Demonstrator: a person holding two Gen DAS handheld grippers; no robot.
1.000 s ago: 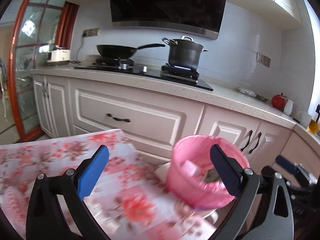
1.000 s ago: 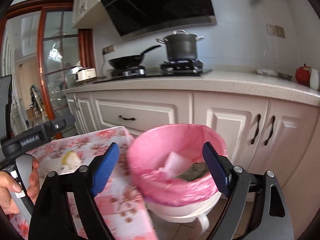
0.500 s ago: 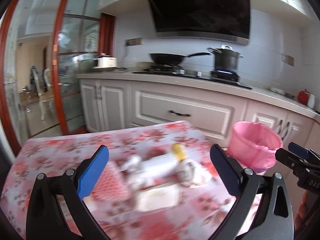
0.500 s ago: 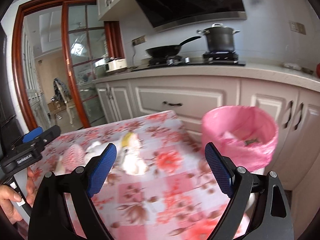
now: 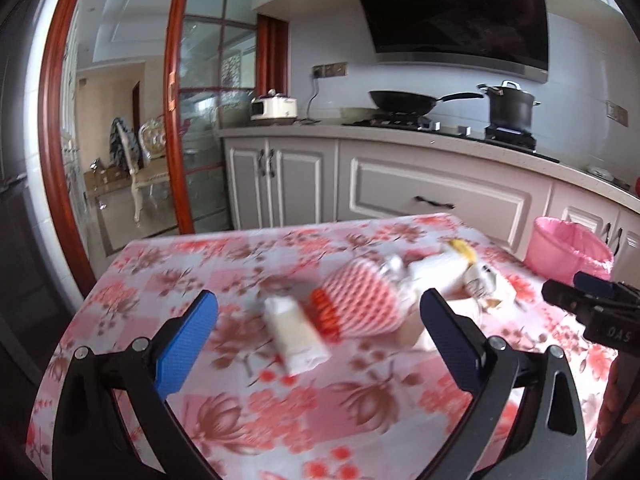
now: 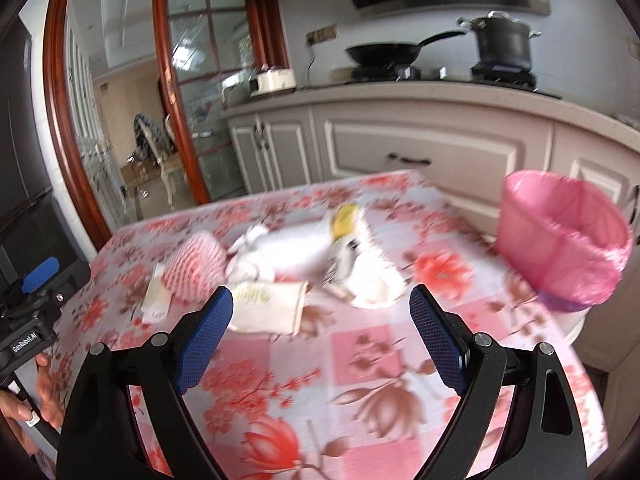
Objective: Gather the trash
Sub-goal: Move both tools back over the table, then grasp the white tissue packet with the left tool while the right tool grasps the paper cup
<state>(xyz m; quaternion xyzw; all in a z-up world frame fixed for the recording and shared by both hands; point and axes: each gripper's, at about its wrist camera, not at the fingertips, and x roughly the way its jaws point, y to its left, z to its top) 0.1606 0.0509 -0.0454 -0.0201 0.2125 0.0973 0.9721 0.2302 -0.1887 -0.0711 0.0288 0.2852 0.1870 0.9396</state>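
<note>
Trash lies in a blurred heap on the floral tablecloth (image 5: 168,272): a pink foam net (image 5: 360,304), a white carton (image 5: 294,330), crumpled white paper with a yellow piece (image 5: 460,258). In the right wrist view the net (image 6: 196,264), a flat white packet (image 6: 268,306) and the white and yellow wad (image 6: 356,252) show. The bin with a pink bag (image 6: 560,236) stands off the table's right edge; it also shows in the left wrist view (image 5: 566,248). My left gripper (image 5: 316,336) is open and empty above the carton. My right gripper (image 6: 320,328) is open and empty above the packet.
Cream kitchen cabinets (image 5: 432,196) run behind the table, with a wok (image 5: 404,102) and pot (image 5: 510,106) on the hob. A red-framed glass door (image 5: 200,120) stands at the left. The tablecloth (image 6: 360,360) fills the foreground.
Both grippers have swung left, away from the pink bin and back over the table. The trash heap now lies between the fingers. Both stay open and empty.
</note>
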